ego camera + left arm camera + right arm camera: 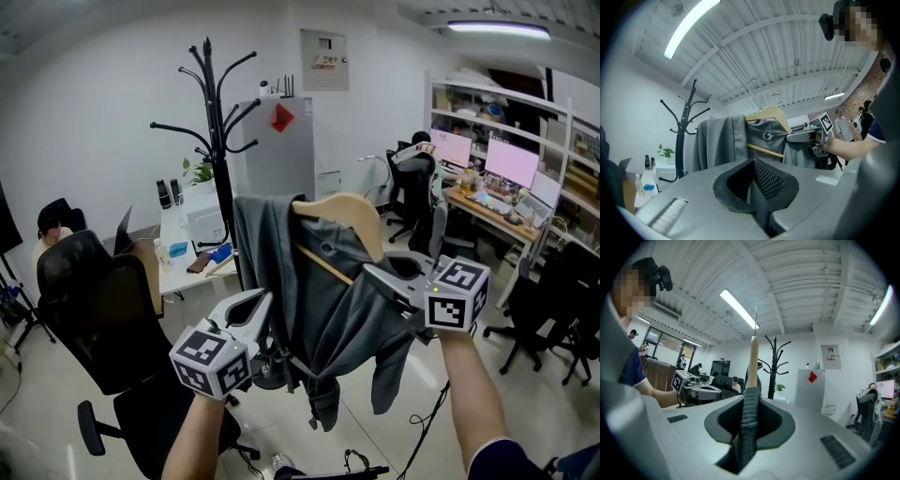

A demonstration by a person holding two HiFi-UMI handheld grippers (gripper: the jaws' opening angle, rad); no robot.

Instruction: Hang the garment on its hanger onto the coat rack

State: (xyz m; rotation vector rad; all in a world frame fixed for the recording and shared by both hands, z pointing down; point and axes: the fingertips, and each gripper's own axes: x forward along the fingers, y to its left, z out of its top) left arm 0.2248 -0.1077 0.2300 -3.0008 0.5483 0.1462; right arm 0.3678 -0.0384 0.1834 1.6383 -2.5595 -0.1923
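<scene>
The right gripper (382, 276) is clamped on the right end of the wooden hanger (349, 210), where grey fabric wraps the wood. Its own view shows that fabric-covered arm running up between the jaws. Holding it by one end seems meant to leave the wire hook (777, 98) clear for a peg.

The grey garment (323, 314) hangs from the hanger in mid-air in front of the person. One side is bunched over the left shoulder of the hanger, and the hem and a sleeve dangle below. The black coat rack (217, 141) stands behind it and to the left, well apart, and the hook is not yet on any arm of it.

The left gripper (255, 307) sits low beside the garment's left edge. Its jaws are pressed together with nothing between them, so it looks ready to steady the cloth rather than carry it.

Little writing can be read:
- A small round emblem (767, 136) sits at the garment's collar, too small to make out.
- A notice (324, 58) on the far wall has red lettering that is illegible.
- A red sticker (282, 117) marks the white cabinet (286, 169).
- Each gripper cube bears black square markers.
</scene>
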